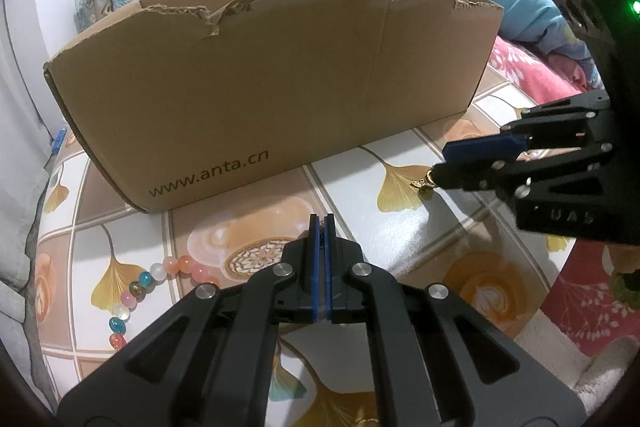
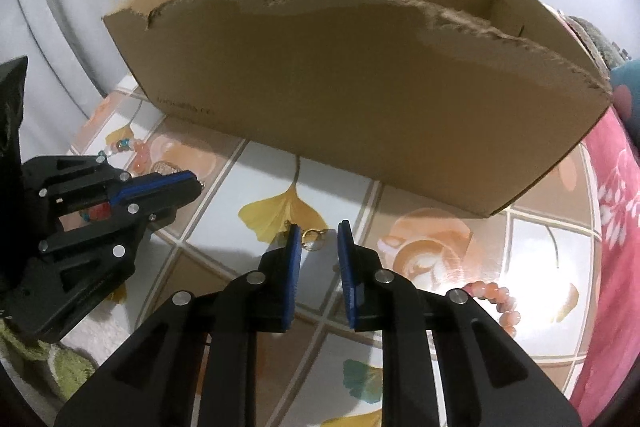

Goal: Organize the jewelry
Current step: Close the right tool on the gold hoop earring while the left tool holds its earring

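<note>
Two tools hover over the patterned desk (image 1: 360, 171). The left tool (image 1: 319, 223) is clenched, its blue pads pressed together with only a thin sliver of something, too small to identify, between them. The right tool (image 2: 318, 233) stands with its jaws parted around a small gold earring (image 2: 311, 239), which lies on the desk just beside the left pad; neither pad presses it. In the left wrist view the same earring (image 1: 423, 183) shows at the right tool's tips. A bracelet of multicoloured beads (image 1: 136, 287) lies near the left tool, and an orange bead bracelet (image 2: 502, 303) lies near the right tool. Behind both stands a torn cardboard box (image 1: 260, 99), open at the top.
</note>
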`<state>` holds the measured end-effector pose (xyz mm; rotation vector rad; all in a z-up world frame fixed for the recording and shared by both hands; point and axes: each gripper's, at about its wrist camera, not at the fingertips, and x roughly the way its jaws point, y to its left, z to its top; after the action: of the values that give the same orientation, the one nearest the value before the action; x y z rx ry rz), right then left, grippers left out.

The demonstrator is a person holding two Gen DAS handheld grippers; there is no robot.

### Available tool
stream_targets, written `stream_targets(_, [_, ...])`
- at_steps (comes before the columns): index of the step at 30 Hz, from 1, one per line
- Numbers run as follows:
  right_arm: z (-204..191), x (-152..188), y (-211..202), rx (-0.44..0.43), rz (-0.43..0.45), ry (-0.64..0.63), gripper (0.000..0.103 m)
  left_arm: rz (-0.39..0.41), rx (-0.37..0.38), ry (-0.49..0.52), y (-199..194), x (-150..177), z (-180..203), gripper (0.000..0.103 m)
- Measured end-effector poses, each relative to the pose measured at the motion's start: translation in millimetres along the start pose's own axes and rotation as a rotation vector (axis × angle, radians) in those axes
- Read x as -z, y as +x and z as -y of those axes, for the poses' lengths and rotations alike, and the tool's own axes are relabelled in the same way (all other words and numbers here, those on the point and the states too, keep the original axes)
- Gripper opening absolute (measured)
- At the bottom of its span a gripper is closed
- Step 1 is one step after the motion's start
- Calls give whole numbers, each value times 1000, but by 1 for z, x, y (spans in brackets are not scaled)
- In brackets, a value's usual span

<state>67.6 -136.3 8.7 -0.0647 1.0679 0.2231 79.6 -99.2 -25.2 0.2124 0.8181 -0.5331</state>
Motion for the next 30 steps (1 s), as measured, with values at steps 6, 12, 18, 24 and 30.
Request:
stream_targets(6, [-3, 0, 5, 11, -9, -36, 18, 0, 0, 0, 1, 0, 1, 2])
stream_targets(12, [-17, 3, 11, -8, -24, -57, 17, 0, 0, -1, 1, -1, 1, 2])
stream_targets(18, [-24, 4, 16, -9, -25, -67, 16, 0, 1, 1, 0, 0, 1, 2])
stream_targets(24, [-24, 2, 15, -9, -31, -71, 16, 0, 1, -1, 1, -1, 1, 2])
stream_targets(30, [-21, 4, 13, -25, -48, -60, 16, 0, 1, 0, 1, 0, 1, 2])
